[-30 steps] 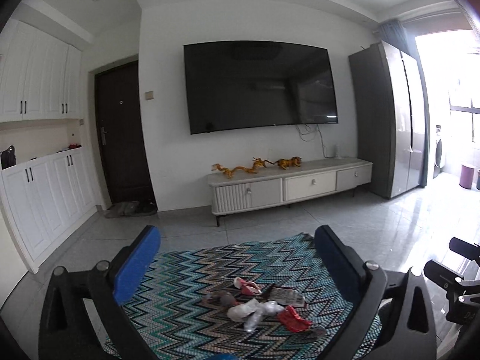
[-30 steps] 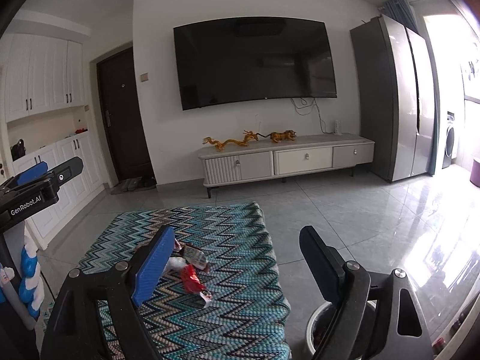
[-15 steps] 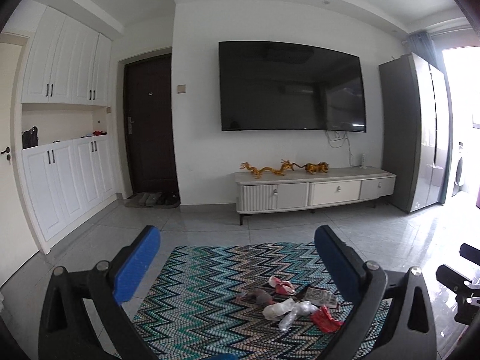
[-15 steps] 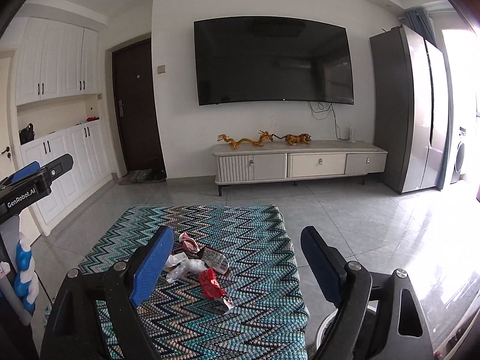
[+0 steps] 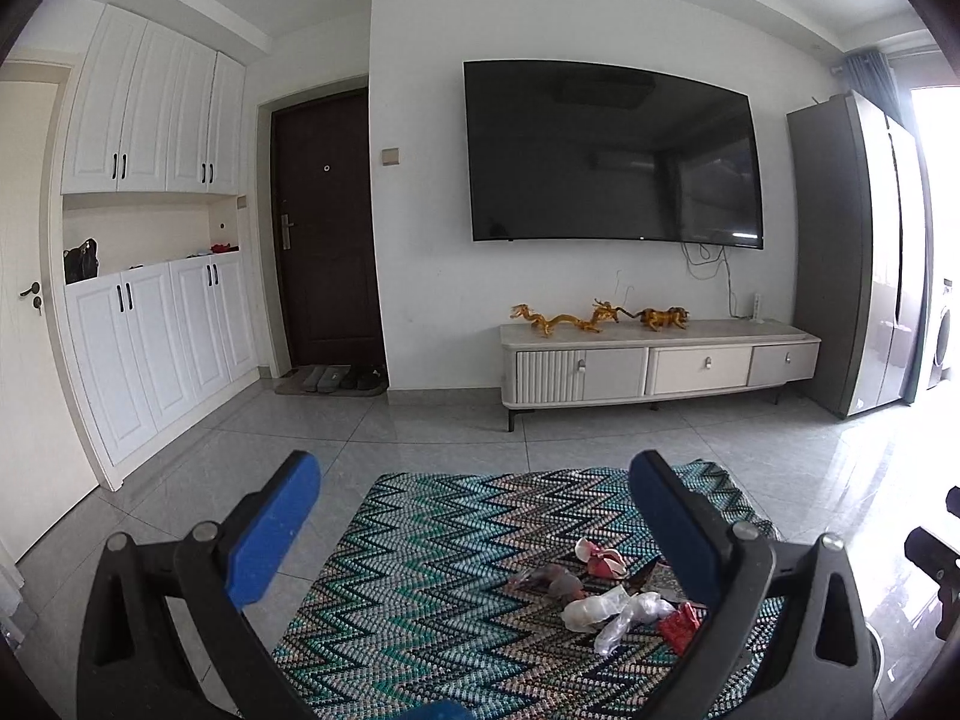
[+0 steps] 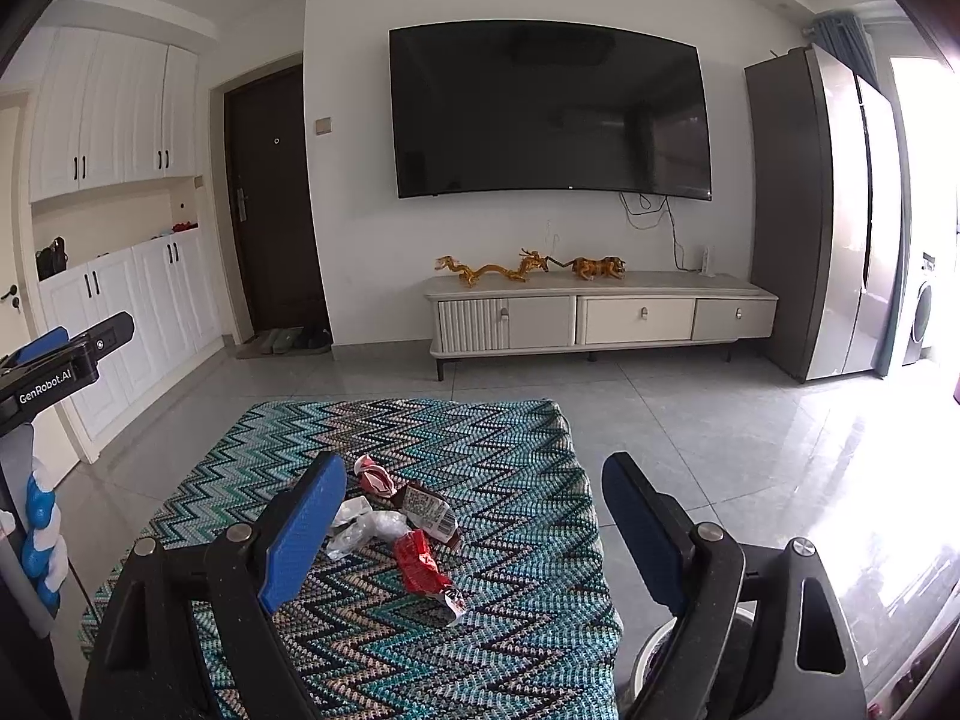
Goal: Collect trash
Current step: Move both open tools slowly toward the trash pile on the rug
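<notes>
**Both tools poised over the litter, nothing picked up yet**

The trash lies in a small heap on a zigzag-patterned cloth [image 6: 492,540] that seems to cover a low table. The heap holds a red wrapper [image 6: 423,564], a crumpled clear plastic wrapper [image 6: 372,525], a dark packet with a barcode label [image 6: 429,507] and a pink-and-white scrap [image 6: 375,474].

The right tool [image 6: 474,531] stands with its blue pads wide apart and nothing between them; the red wrapper sits just ahead, nearer its left pad. The left tool [image 5: 474,519] is likewise apart and empty, with the same heap low on its right side, close to its right pad.

A round container's rim [image 6: 651,654] shows at the bottom of the right wrist view, beside the cloth's edge. It is probably the bin, though most of it is hidden.

This looks like the approach step, before the first grasp. The next move calls for lowering one tool until its pads straddle a single piece, most readily the red wrapper, then closing without dragging the cloth or scattering the lighter plastic.
</notes>
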